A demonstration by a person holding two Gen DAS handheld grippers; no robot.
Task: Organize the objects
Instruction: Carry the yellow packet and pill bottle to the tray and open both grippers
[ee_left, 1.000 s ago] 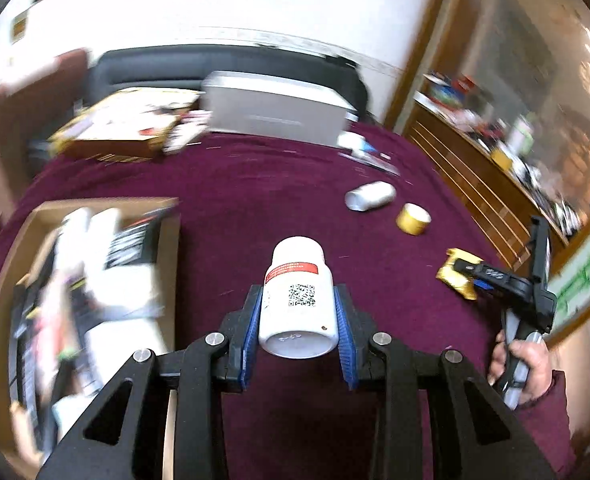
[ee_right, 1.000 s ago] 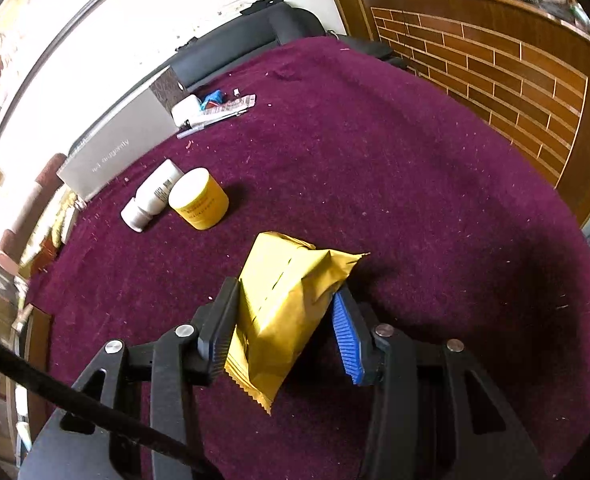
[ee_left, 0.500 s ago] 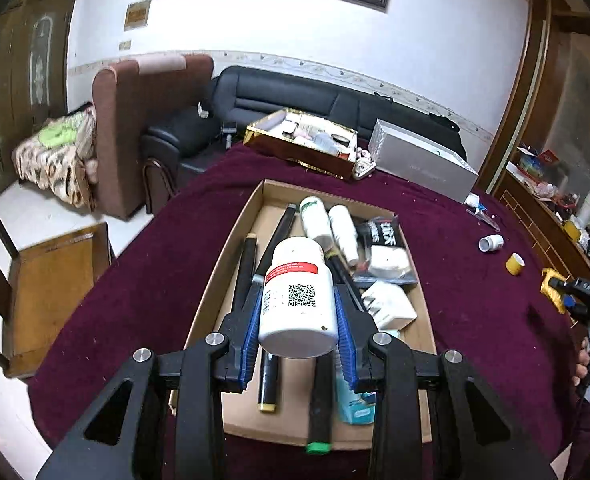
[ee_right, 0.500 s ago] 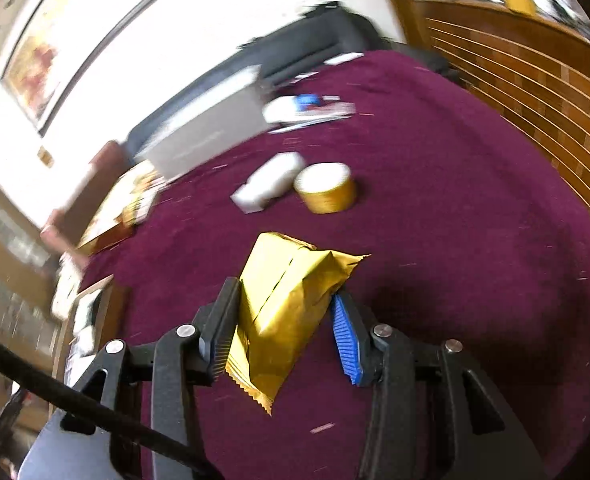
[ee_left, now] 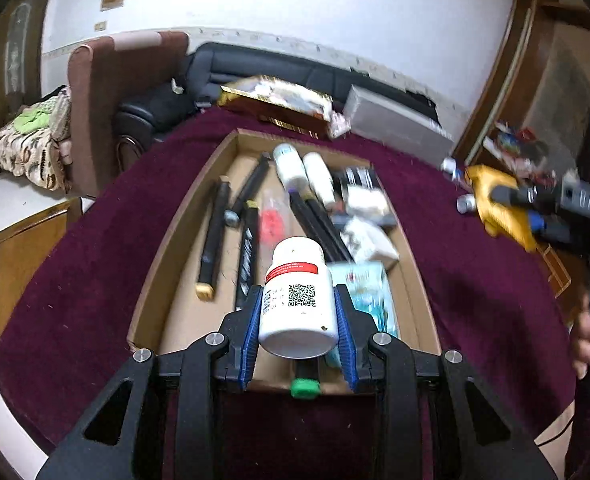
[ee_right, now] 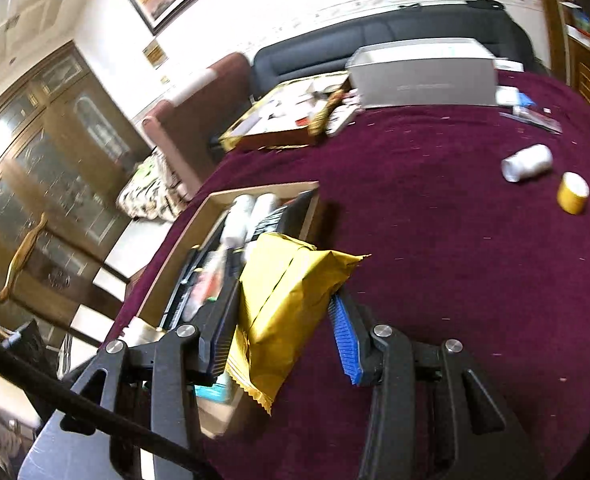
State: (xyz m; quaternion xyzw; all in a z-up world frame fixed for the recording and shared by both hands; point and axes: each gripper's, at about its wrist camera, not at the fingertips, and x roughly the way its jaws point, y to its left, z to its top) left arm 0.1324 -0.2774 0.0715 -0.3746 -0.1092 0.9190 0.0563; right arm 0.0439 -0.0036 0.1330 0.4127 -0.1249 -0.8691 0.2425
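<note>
- We find the left tool (ee_left: 298,316) clamped on a white plastic pill bottle with a red label band (ee_left: 298,300), its blue pads pressing both sides of the body.
- The bottle lies along the tool's pointing line, cap away from the camera and base towards it.
- It hangs directly over the near end of the shallow brown cardboard tray (ee_left: 151,280) that sits on the maroon-clothed tabletop (ee_left: 87,264).
- The tray runs lengthwise away from the left tool, the same way as the bottle, so we judge the deciding relation to be bottle above tray, with only a descent left.
- Below the bottle the tray floor is crowded: black pens, a pale blue packet and white bottles; bare cardboard shows to the left.
- The right tool (ee_right: 285,320) grips a crumpled yellow foil packet (ee_right: 287,300), which stands slightly tilted between its jaws.
- From the right tool the tray (ee_right: 215,199) lies ahead and to its left, partly under the packet; we judge the left hand to be better placed over the tray.
- Only the right wrist view shows a white bottle lying on its side (ee_right: 527,162) and a small yellow jar (ee_right: 573,198), close together, well apart from the tray.
- Only the left wrist view shows the tray's whole contents.
</note>
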